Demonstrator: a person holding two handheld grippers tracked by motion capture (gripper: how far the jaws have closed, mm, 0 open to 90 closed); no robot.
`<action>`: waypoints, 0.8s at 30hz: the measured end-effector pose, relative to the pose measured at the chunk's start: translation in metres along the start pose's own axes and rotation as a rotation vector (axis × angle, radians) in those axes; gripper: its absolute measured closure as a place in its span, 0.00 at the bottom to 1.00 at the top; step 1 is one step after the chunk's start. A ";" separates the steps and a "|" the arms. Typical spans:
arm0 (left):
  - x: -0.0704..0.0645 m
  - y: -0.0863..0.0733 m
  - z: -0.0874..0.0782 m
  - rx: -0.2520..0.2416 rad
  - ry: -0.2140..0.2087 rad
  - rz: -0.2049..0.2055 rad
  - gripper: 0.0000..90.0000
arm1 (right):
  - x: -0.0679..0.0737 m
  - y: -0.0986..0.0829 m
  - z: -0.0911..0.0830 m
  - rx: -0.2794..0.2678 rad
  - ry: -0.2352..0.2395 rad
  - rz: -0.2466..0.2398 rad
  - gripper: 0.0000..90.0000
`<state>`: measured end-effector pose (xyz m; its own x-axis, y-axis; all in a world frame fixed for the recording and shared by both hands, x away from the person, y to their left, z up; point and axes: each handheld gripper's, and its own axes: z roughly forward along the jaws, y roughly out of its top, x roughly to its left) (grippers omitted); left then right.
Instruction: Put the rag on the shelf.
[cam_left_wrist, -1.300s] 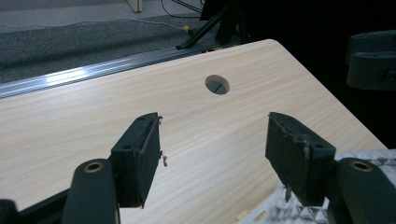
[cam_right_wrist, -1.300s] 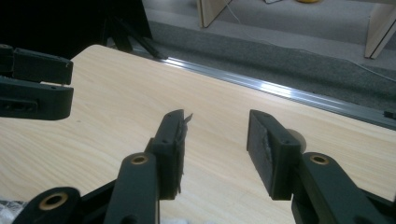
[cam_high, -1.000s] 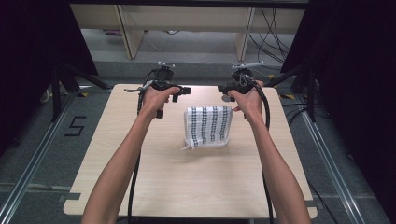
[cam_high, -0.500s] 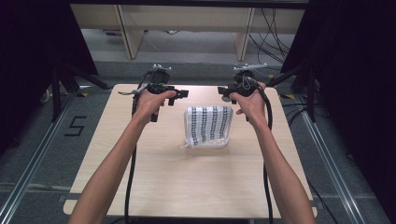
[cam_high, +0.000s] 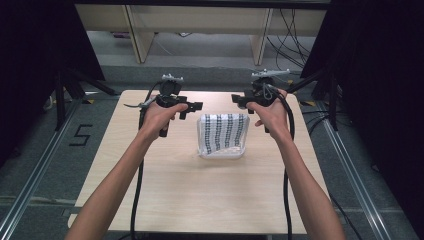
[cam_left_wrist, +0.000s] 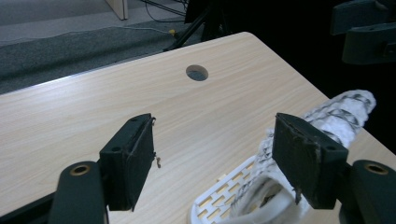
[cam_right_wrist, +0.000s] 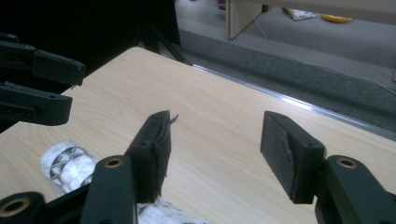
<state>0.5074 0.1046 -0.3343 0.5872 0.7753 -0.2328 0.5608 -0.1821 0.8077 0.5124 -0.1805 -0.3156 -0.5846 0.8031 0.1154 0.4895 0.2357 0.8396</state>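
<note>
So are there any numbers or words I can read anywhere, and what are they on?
"5": a dark number marked on the grey floor left of the table.
The patterned cloth in the white basket has dark markings, but they are a pattern, not letters.
No readable text on the left gripper or right gripper.

The white basket (cam_left_wrist: 219, 196) under the patterned cloth (cam_left_wrist: 336, 116) is cut off below.
</note>
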 end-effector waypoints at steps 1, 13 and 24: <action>-0.001 -0.001 -0.001 -0.002 -0.006 -0.001 0.32 | 0.002 0.000 -0.001 -0.001 -0.007 -0.004 0.46; -0.010 -0.008 -0.019 -0.028 -0.029 0.005 0.30 | 0.012 -0.004 -0.010 -0.016 0.024 -0.010 0.42; -0.015 -0.025 -0.032 -0.037 -0.055 0.017 0.28 | 0.015 -0.015 -0.023 -0.029 0.049 -0.033 0.40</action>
<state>0.4655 0.1170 -0.3334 0.6280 0.7377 -0.2476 0.5294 -0.1719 0.8308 0.4813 -0.1844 -0.3138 -0.6315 0.7671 0.1130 0.4513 0.2451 0.8581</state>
